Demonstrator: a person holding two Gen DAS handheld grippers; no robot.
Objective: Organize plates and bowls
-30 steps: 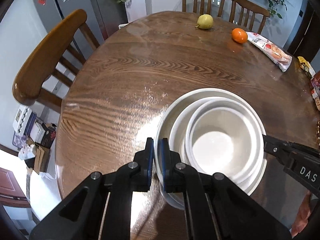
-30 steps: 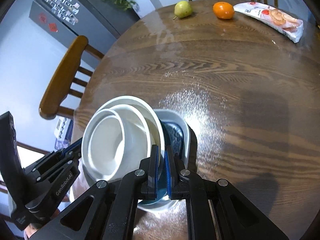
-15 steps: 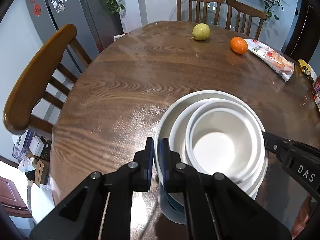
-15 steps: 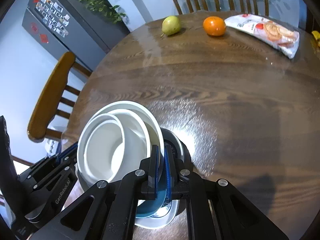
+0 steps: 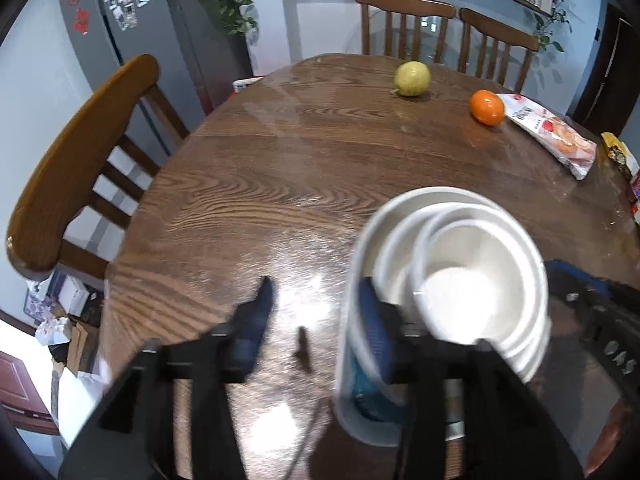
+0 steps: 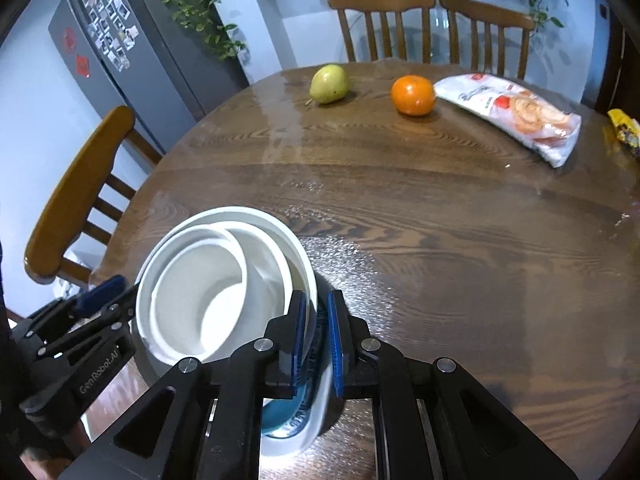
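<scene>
A stack of white bowls (image 5: 460,276) is tilted over a blue-lined bowl (image 6: 288,416) at the near edge of the round wooden table (image 5: 280,184). The stack also shows in the right wrist view (image 6: 216,292). My left gripper (image 5: 316,312) is open, its fingers spread wide, one finger inside the stack's left rim and blurred with motion. My right gripper (image 6: 316,340) is shut on the right rim of the white bowl stack, pinched between its blue pads (image 6: 298,336). The left gripper shows in the right wrist view (image 6: 100,300) at the stack's far side.
A pear (image 5: 412,79), an orange (image 5: 486,107) and a snack packet (image 5: 552,136) lie at the far side of the table. A yellow wrapper (image 6: 624,130) lies at the right edge. Wooden chairs (image 5: 76,160) stand left and behind. A grey fridge (image 6: 120,52) stands far left.
My left gripper has opened and let go of the stack's left rim. Both cameras have tilted up and the stack now leans more steeply. My right gripper stays shut on the rim.
</scene>
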